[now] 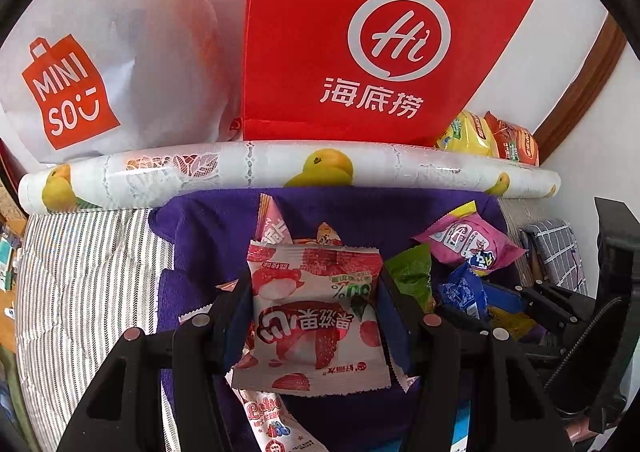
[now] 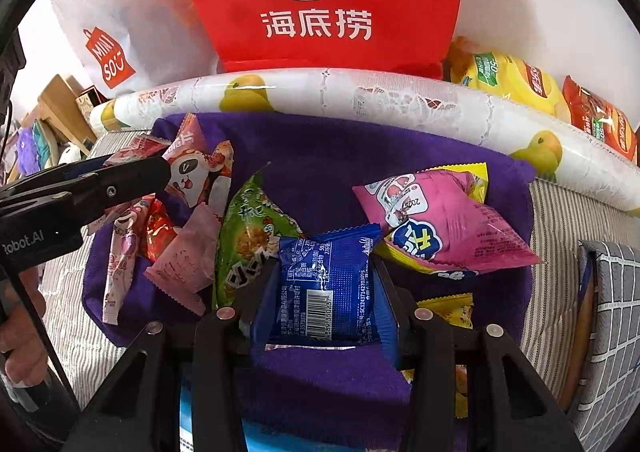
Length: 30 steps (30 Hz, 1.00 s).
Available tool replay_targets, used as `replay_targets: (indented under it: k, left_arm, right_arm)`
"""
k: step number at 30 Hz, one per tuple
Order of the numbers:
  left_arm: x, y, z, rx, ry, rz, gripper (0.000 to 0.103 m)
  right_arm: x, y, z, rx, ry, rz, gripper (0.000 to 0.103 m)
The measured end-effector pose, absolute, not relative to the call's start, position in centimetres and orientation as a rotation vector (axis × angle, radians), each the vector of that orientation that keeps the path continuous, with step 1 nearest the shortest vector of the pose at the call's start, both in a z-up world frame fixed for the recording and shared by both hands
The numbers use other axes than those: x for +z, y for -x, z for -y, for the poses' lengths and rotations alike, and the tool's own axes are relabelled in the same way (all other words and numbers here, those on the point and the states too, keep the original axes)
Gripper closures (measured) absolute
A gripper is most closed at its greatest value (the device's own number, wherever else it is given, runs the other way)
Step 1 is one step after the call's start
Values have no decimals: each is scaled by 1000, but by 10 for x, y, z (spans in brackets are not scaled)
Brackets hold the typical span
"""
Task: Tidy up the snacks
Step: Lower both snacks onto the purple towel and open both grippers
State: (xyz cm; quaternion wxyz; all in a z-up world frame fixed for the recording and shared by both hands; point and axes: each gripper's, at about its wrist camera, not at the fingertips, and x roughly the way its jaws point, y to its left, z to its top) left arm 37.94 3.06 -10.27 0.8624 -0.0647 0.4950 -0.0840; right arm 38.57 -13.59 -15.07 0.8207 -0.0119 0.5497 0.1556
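Snacks lie scattered on a purple cloth (image 2: 320, 155) spread over a striped bed cover (image 1: 88, 272). These are light, crinkly foil packets, slippery and easily crushed, so I would pinch them across the flat body rather than the sealed edge. Left claw (image 1: 316, 292) is clenched on a pink lychee packet (image 1: 316, 304); right claw (image 2: 320, 292) grips a blue packet (image 2: 324, 284) across its sides. Nearby lie a green packet (image 2: 248, 236) and a pink pouch (image 2: 448, 219). Behind a rolled fruit-print sheet (image 1: 280, 171) stand a red bag (image 1: 372, 31) and a white bag (image 1: 120, 51); what either contains cannot be told.
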Motion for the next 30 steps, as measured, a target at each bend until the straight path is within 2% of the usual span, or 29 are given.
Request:
replay_targets:
  k: [9, 13, 16, 30]
  left_arm:
    - [-105, -381, -30, -175, 129, -1053, 48]
    - [-106, -381, -30, -185, 132, -1060, 48]
    - [-108, -381, -27, -200, 134, -1068, 48]
    - [-120, -381, -11, -233, 93, -1109, 48]
  right_arm:
    - [-156, -386, 132, 350, 29, -1189, 56]
    - [-153, -384, 131, 361, 45, -1181, 48]
    - [-149, -382, 132, 360, 52, -1170, 47]
    - [-92, -369, 172, 325, -43, -1009, 43]
